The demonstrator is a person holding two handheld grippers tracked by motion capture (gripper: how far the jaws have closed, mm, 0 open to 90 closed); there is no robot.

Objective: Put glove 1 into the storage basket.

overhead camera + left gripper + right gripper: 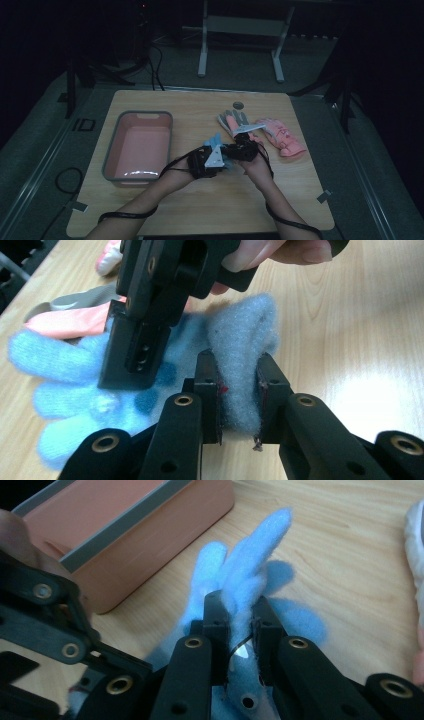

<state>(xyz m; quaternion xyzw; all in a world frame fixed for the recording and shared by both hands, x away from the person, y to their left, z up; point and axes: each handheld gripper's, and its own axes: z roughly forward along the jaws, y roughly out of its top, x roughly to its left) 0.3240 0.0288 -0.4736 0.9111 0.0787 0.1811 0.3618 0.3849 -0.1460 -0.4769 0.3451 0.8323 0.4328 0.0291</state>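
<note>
- Gloves lay across your worktop (150, 205): a blue glove (75, 390) near the middle, a grey glove (231, 120) and a pink glove (282, 137) beyond it to the right.
- Your left claw (239, 390) was clamped on the blue glove's fuzzy cuff, fabric bunched between its jaws.
- Your right claw (239, 625) pinched the same glove, its fingers sticking up past the jaws.
- Both claws met over the worktop's centre, just right of the pink bin (137, 145).
</note>
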